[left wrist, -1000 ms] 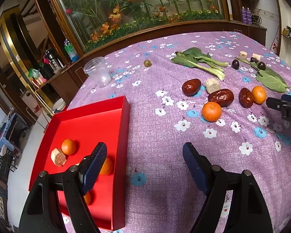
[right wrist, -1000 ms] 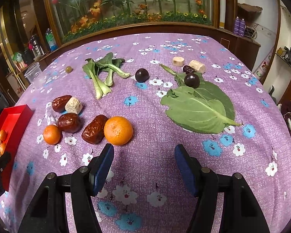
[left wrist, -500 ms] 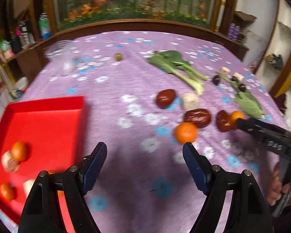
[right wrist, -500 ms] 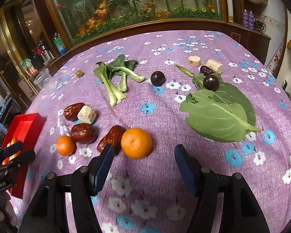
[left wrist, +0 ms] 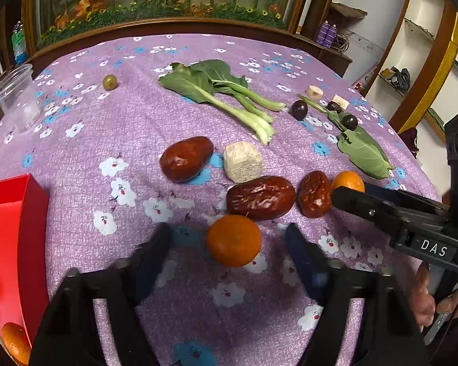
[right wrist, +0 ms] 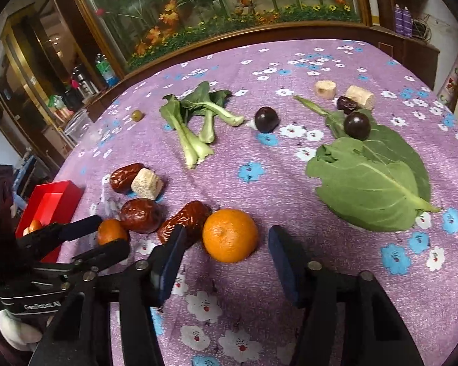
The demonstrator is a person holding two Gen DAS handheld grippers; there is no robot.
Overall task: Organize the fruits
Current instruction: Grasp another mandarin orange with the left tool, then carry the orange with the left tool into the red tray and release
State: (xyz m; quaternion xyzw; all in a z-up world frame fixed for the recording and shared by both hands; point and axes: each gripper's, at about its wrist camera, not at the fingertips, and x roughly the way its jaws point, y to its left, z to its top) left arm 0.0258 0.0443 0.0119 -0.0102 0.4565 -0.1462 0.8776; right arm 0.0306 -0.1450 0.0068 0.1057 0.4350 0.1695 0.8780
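On the purple flowered cloth, my left gripper point(left wrist: 229, 230) straddles an orange point(left wrist: 233, 241). Its jaws are closing, and a gap still shows on each side of the fruit. My right gripper point(right wrist: 227, 231) straddles a second orange point(right wrist: 229, 235) in the same way, jaws closing, pads clear of the peel. Three brown dates point(left wrist: 261, 196) and a pale block point(left wrist: 242, 164) lie just beyond. The red tray point(left wrist: 15, 213) at the left holds an orange point(left wrist: 13, 341). Each wrist view shows the other gripper beside the date cluster.
Bok choy point(left wrist: 223, 91), two dark plums point(right wrist: 265, 119), a big green leaf point(right wrist: 372, 183) and two pale chunks point(right wrist: 325, 89) lie farther back. A small green fruit point(left wrist: 110, 81) and a clear plastic cup point(left wrist: 16, 97) sit far left. A hand point(left wrist: 427, 305) holds the right gripper.
The left gripper swung right from over the red tray to the orange by the dates and tipped downward. The right gripper drew closer to its orange. Both pairs of jaws narrowed.
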